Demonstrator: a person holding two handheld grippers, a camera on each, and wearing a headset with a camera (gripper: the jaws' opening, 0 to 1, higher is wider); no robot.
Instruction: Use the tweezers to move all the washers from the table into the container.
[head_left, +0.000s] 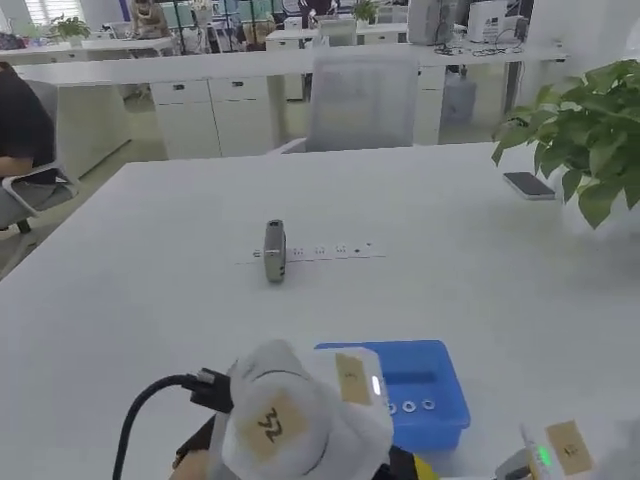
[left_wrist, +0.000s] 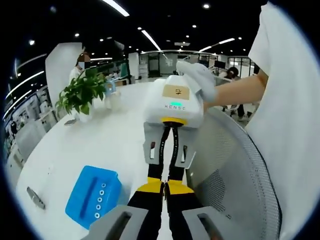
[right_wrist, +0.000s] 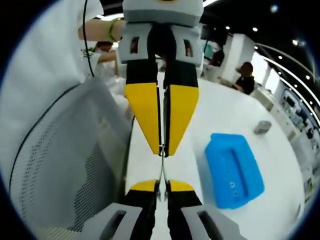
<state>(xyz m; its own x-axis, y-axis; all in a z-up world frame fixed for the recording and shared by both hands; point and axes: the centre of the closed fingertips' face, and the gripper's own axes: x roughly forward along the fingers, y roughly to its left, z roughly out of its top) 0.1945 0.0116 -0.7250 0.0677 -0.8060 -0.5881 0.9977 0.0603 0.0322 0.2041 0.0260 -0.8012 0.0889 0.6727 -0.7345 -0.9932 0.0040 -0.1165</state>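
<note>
— Room to work?
— Plenty. The table (head_left: 480, 290) is broad and bare, its far edges well off. The blue container (head_left: 440, 385) sits near the front edge. The left gripper (right_wrist: 162, 149) and right gripper (right_wrist: 161, 186) are closed, tip to tip; whether they pinch anything, I cannot tell.
— The washers (head_left: 410, 406)?
— Several lie in the container's slot. A row of specks (head_left: 330, 250), likely more, sits beside a grey metal piece (head_left: 275, 250) mid-table. Light, hard, slippery, I judge: nip across the ring.
</note>
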